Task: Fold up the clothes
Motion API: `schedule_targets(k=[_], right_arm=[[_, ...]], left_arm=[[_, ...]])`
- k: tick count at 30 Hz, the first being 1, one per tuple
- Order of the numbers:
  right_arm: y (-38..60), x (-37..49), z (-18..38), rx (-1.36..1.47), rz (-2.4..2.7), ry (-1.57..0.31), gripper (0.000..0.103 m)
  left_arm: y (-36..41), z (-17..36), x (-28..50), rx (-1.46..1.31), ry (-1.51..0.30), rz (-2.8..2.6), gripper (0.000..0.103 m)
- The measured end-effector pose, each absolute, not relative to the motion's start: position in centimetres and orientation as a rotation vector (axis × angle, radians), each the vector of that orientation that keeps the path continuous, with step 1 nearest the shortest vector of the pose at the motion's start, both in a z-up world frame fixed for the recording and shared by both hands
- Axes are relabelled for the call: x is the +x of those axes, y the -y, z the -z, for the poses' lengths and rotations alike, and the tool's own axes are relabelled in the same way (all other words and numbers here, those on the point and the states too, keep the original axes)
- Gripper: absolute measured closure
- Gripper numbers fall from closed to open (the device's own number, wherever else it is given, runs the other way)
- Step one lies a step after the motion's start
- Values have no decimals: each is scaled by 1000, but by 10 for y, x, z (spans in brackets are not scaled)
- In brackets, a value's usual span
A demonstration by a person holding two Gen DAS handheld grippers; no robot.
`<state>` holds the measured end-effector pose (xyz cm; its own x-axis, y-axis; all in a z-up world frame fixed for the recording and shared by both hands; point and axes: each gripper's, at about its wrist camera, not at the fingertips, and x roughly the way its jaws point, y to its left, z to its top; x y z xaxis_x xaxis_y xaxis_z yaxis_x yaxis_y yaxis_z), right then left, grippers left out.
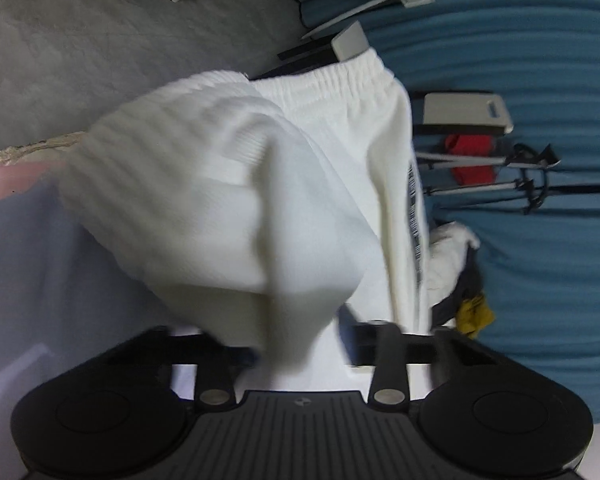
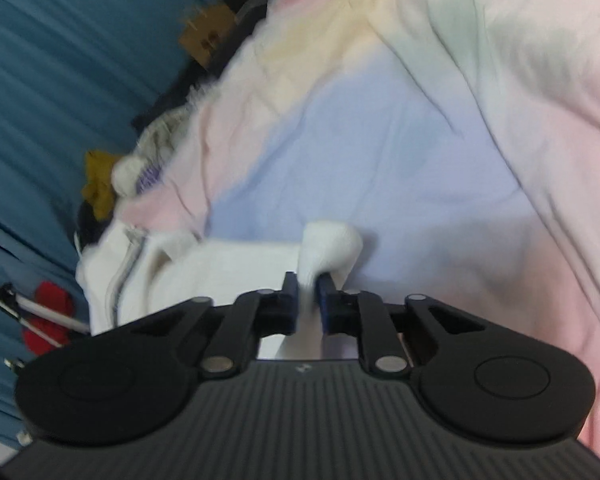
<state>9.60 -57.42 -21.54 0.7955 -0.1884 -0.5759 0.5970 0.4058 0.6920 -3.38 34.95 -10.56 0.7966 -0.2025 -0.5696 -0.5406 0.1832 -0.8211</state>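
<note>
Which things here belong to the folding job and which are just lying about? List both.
Job:
white garment
left gripper, hidden by the cloth
right gripper, shut on the garment
pastel bedspread

Lying about:
red cloth
tripod
yellow cloth
cardboard box
blue curtain

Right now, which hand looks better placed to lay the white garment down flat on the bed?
Probably the right gripper: it is shut on a corner of the white garment just above the pastel bedspread. In the left view the garment hides the left gripper's fingertips, with floor and curtain behind.
</note>
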Motion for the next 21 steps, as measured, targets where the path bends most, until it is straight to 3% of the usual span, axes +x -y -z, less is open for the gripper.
schedule_targets(k=[6, 11, 15, 21], right_arm=[[574, 86, 197, 996, 519, -361, 97], [566, 67, 174, 952, 539, -253, 98], [552, 59, 147, 858, 561, -181, 98], [544, 132, 99, 681, 510, -157, 98]], left_arm=[[-346, 88, -46, -1327, -555, -220, 92], [-332, 54, -66, -1219, -432, -153, 93], [-336, 32, -61, -1168, -433, -141, 93], [-362, 2, -7, -1181, -473, -130, 93]])
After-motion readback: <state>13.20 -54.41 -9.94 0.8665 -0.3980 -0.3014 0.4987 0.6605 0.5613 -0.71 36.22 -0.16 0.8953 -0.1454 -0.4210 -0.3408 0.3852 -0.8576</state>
